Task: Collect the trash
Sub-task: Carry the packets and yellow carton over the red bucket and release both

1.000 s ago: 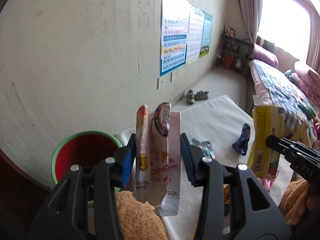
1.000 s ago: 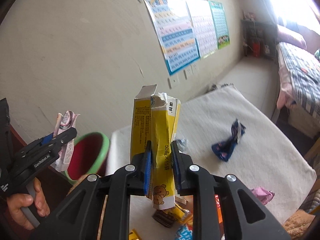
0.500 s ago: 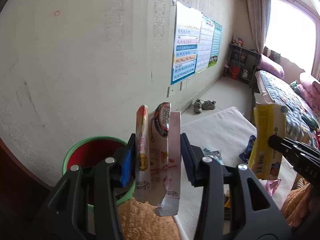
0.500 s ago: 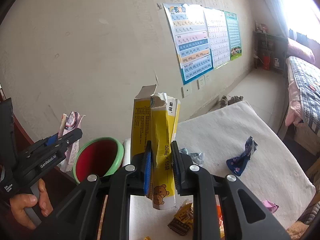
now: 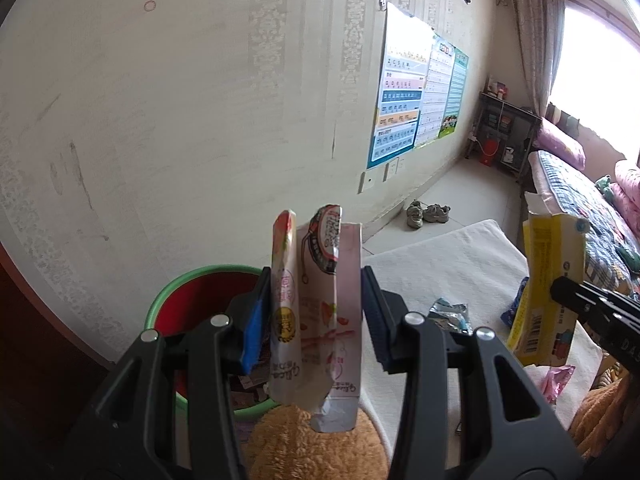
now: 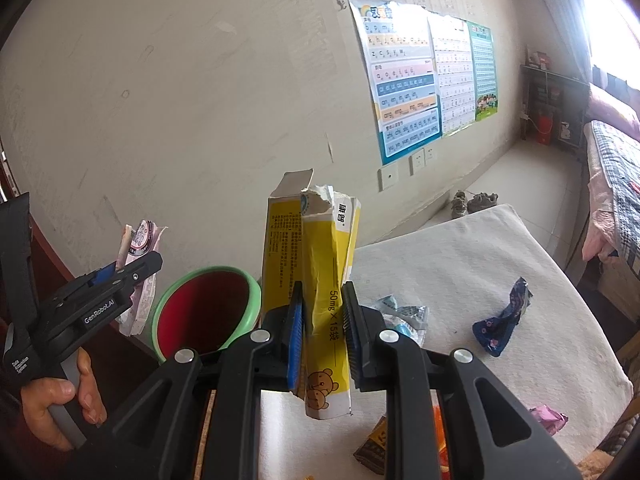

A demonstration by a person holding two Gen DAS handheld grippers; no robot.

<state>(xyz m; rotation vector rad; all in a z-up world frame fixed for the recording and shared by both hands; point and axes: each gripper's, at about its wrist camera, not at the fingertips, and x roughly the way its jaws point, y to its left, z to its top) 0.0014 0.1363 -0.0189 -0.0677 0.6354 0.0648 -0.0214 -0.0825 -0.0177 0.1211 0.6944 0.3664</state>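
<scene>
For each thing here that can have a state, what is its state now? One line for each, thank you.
Left tool: shut on the pink packet.
Pink packet: held upright, crumpled, torn open.
Right tool: shut on the yellow box.
Yellow box: held upright, crushed, top flap torn open.
Bin: open, some trash already inside.
Blue wrapper: crumpled, lying on the white cloth.
Pink wrapper: lying on the cloth near its edge.

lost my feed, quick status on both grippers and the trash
Left gripper shut on pink pouch. Right gripper shut on yellow box. Bin open beside them, path clear. Wrappers left on table.
</scene>
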